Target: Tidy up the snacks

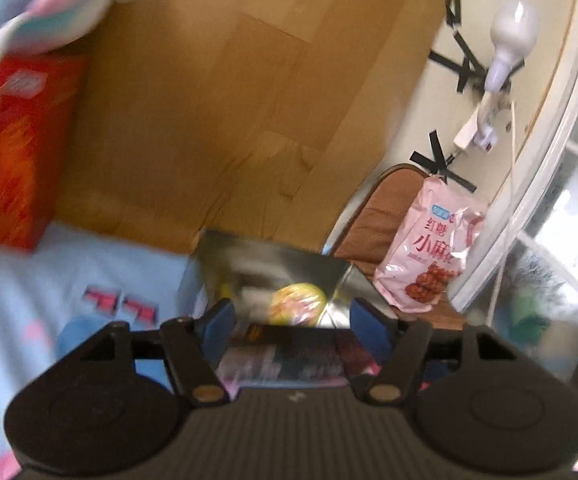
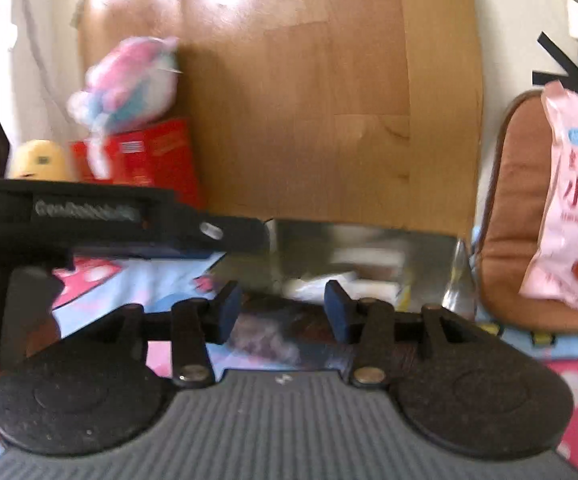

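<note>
Right gripper [image 2: 283, 308] jaws apart, silver bag [image 2: 369, 248] ahead, pink snack packet [image 2: 573, 208] right

Black claws [image 1: 292, 322] [image 2: 283, 307], blue pads, brass-coloured pivot screws, ribbed grey housings

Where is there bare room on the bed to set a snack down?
The free patch is the light blue patterned sheet between the red carton and the shiny silver foil box, in front of the wooden board. It is crowded inside the foil box and on the brown cushion holding the pink snack bag.
</note>
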`<state>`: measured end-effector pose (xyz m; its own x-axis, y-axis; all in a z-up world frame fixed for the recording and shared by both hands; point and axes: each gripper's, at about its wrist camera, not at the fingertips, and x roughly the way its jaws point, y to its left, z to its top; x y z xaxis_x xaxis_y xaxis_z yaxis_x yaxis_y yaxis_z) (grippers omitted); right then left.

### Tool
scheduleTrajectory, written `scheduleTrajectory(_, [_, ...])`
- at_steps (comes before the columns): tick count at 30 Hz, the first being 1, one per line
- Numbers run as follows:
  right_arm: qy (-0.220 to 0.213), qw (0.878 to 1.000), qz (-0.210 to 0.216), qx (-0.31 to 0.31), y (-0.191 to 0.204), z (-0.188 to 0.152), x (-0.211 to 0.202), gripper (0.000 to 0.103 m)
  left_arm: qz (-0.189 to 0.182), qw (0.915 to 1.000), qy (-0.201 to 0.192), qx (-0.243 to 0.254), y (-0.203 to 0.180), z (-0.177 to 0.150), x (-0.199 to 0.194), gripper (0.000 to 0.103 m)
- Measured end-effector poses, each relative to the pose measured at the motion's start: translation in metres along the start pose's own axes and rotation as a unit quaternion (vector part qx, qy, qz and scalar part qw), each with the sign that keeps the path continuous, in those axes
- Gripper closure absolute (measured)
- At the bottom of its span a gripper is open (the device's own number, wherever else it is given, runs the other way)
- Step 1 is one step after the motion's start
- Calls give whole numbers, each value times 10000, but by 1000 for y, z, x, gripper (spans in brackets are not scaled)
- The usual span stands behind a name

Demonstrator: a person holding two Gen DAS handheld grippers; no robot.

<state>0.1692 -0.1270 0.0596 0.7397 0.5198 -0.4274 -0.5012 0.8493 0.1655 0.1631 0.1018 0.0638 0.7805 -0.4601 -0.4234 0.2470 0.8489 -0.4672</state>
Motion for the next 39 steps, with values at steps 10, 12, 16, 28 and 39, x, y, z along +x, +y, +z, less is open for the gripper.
scheduleTrajectory(10, [188,9956,862,-321,33,-92,-83,55,-217,9943,983,-361,16,-55,25,42])
scheduleTrajectory(12, [389,9970,636,-210,32,-97,-81,57,-182,9929,1094,-424,14,-63,30,50])
scheduleTrajectory(16, [562,9968,571,-42,23,-101,-85,77,-191,9944,956,-400,5,-71,8,53])
scheduleTrajectory(28, [167,9924,1218,44,25,-95,-112,74,53,9985,-7,-553,-4,-87,-89,53])
scheduleTrajectory(39, [530,9869,1327,-746,68,-102,-79,73,467,9940,-97,-986,36,-111,-114,50])
